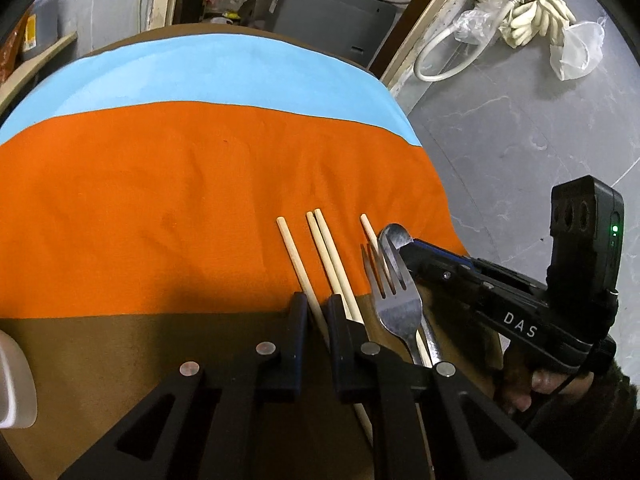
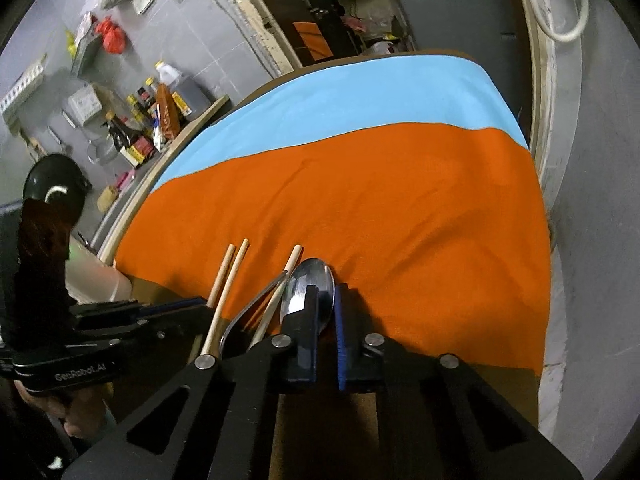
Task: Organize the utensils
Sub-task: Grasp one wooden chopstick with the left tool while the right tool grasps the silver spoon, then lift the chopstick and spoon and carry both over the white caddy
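Observation:
Several wooden chopsticks (image 1: 330,248) lie on the orange band of the cloth (image 1: 160,208). A steel fork (image 1: 394,304) lies to their right, over one chopstick. A steel spoon (image 2: 310,290) lies beside the fork. My right gripper (image 2: 326,304) has its fingers close around the spoon's bowl and rim; it also shows in the left wrist view (image 1: 404,252). My left gripper (image 1: 318,308) has its fingers narrowly apart around one chopstick (image 1: 316,308). The fork (image 2: 256,304) and chopsticks (image 2: 228,280) show left of the spoon in the right wrist view.
The table cloth has blue (image 1: 200,76), orange and brown bands. A white object (image 1: 14,384) sits at the left edge. The table's right edge drops to a grey floor (image 1: 520,128). Bottles (image 2: 136,128) stand on a shelf at far left.

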`<state>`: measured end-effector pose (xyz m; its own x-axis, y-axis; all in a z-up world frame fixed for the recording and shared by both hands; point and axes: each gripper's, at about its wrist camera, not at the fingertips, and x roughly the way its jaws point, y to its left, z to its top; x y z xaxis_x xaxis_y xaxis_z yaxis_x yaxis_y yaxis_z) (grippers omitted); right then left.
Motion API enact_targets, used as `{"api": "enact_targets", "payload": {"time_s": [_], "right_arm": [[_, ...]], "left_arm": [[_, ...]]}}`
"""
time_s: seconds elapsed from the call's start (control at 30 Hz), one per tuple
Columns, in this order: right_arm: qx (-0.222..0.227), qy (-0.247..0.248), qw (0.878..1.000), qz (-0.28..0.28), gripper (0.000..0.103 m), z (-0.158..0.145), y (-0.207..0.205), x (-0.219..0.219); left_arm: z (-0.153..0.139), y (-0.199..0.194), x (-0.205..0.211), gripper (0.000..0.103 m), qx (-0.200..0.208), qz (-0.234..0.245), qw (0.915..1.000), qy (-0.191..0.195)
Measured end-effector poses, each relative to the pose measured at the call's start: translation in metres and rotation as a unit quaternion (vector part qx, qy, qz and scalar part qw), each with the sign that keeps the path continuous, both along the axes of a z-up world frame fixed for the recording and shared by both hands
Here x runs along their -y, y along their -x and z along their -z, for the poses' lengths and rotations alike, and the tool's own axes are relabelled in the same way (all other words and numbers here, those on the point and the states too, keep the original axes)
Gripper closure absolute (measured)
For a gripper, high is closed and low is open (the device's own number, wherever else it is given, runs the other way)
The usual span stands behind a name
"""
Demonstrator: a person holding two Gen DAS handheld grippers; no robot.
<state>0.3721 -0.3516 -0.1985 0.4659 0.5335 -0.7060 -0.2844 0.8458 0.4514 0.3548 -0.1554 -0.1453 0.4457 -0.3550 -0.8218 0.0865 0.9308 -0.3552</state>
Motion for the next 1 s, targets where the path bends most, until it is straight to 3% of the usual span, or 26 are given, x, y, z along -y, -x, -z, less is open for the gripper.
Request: {"api": "enact_targets", "payload": {"time_s": [0.27, 0.5, 0.77, 1.0], "right_arm": [[0.011, 0.000, 1.000, 0.026, 0.102, -0.008, 0.021, 0.003], [0.067, 0.053, 0.995, 0.047, 0.102, -0.042, 0.059, -0.007], [0.143, 0.105, 0.981, 0.075, 0.102, -0.085, 0.099, -0.017], [0.189, 0.126, 0.966, 0.121, 0.102, -0.134, 0.129, -0.025]], "left_arm": [[-0.006, 0.010, -0.004, 0.098, 0.008, -0.025, 0.9995, 0.020], [-0.022, 0.039, -0.020, 0.098, 0.039, -0.046, 0.9979, 0.023], [-0.055, 0.073, -0.048, 0.098, 0.104, -0.079, 0.9904, 0.045], [-0.083, 0.088, -0.062, 0.098, 0.145, -0.064, 0.9848, 0.072]]}}
